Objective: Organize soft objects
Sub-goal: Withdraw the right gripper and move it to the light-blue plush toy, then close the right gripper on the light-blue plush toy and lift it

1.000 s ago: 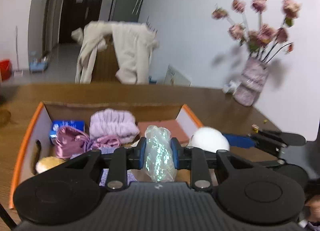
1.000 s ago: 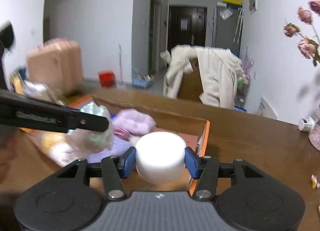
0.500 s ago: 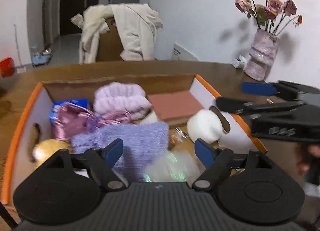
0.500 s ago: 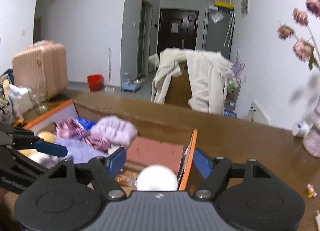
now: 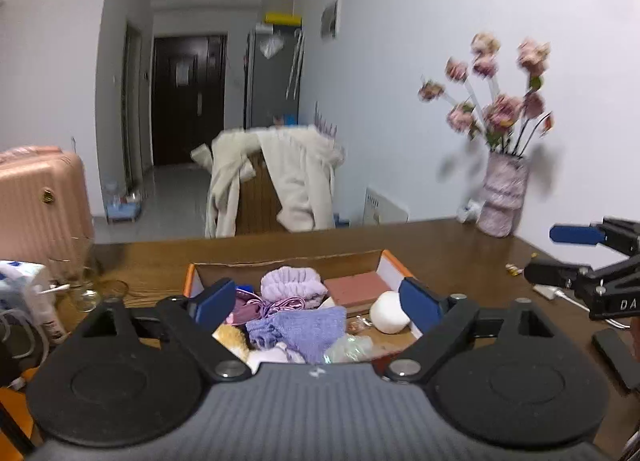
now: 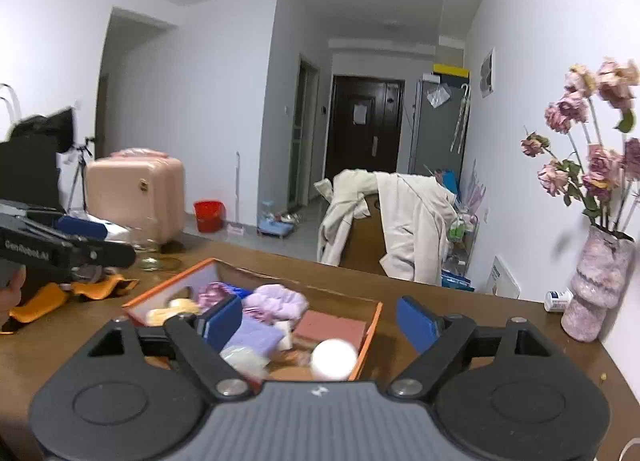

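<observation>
An orange-edged cardboard box (image 5: 394, 261) (image 6: 370, 335) sits on the wooden table and holds several soft things: a lilac fluffy roll (image 5: 292, 287), a purple cloth (image 5: 308, 327), a pink satin pouch (image 5: 242, 307), a white soft ball (image 5: 388, 317) (image 6: 334, 359), a clear crinkly bag (image 5: 348, 347) and a reddish-brown pad (image 5: 356, 289). My left gripper (image 5: 316, 305) is open and empty, raised above the box's near side. My right gripper (image 6: 320, 321) is open and empty, also above the box.
A vase of pink flowers (image 5: 502, 197) (image 6: 596, 281) stands at the table's right by the wall. A glass and tissue pack (image 5: 24, 285) sit at the left. A chair draped with a cream coat (image 5: 280, 189) stands beyond the table, with a pink suitcase (image 6: 136, 191) behind.
One second ago the left gripper held the crinkly bag and the right held the white ball. Both opened and dropped them into the box, then lifted up and back.
</observation>
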Demonstrator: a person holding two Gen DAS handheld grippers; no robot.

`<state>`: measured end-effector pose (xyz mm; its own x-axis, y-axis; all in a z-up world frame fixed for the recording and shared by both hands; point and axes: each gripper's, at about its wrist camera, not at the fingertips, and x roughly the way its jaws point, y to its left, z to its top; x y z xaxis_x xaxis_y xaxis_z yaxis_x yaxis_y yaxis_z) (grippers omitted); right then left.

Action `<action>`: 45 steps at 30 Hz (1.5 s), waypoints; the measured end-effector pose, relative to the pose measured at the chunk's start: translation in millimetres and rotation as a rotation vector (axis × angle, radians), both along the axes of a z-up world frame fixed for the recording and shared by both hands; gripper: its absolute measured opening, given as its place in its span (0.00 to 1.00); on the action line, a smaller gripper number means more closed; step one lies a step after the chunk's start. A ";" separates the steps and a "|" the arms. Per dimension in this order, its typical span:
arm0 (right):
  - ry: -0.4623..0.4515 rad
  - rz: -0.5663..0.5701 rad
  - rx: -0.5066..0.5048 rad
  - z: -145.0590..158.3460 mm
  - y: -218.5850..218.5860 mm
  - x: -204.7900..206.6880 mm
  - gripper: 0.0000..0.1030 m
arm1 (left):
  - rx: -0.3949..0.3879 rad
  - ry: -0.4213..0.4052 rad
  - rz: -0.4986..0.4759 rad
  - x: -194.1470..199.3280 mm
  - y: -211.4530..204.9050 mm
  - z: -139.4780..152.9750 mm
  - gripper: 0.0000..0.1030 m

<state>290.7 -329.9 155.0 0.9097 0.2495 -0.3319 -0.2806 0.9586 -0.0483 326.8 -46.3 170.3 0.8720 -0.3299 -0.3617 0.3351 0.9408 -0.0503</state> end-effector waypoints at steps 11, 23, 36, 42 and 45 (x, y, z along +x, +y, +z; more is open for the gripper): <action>0.062 0.021 0.127 -61.8 9.6 -140.5 0.87 | -0.048 0.005 0.087 -149.4 11.8 -68.0 0.95; 0.144 -0.023 0.231 -112.0 7.5 -188.6 0.87 | -0.009 0.098 0.140 -185.9 5.8 -108.5 0.95; 0.211 -0.103 0.293 -136.1 -18.4 -120.8 0.87 | 0.057 0.142 0.090 -137.8 -29.7 -126.7 0.96; 0.249 -0.184 0.278 -151.5 -28.2 -51.5 0.87 | 0.057 0.195 0.086 -100.8 -37.2 -139.6 0.96; 0.297 -0.192 0.249 -160.7 -24.0 -13.5 0.85 | 0.050 0.198 0.102 -85.5 -33.1 -139.4 0.96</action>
